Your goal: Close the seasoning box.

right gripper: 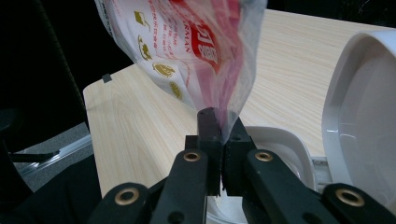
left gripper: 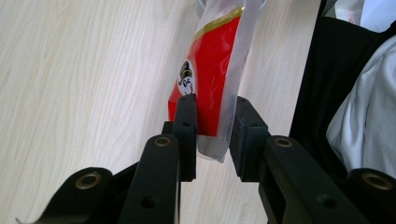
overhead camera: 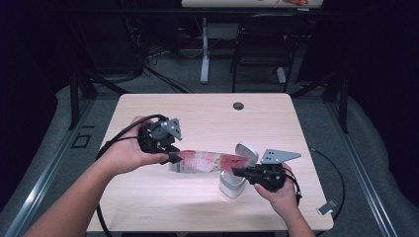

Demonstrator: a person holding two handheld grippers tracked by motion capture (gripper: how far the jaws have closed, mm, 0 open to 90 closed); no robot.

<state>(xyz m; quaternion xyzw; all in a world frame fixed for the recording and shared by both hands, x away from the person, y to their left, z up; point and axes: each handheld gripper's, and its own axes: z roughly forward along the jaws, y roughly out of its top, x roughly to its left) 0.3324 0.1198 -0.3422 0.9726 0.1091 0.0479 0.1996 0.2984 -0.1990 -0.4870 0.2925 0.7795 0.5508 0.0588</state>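
Note:
A clear plastic bag (overhead camera: 207,161) with red print hangs stretched above the table between my two grippers. My left gripper (overhead camera: 174,158) holds its left end; in the left gripper view the bag (left gripper: 210,79) sits between the pads of that gripper (left gripper: 215,126). My right gripper (overhead camera: 236,172) is shut on the bag's right end, and the right gripper view shows its jaws (right gripper: 220,126) pinching a corner of the bag (right gripper: 187,42). Below the right end stands a small white bin (overhead camera: 231,185) with its lid (overhead camera: 247,152) tipped open; the same lid (right gripper: 364,121) rises at the right of the right gripper view.
The light wooden table (overhead camera: 148,197) has a round cable hole (overhead camera: 238,105) near its far edge. Beyond it stand a dark chair (overhead camera: 267,44) and another table's white leg (overhead camera: 204,49). Cables trail from both grippers over the table's edges.

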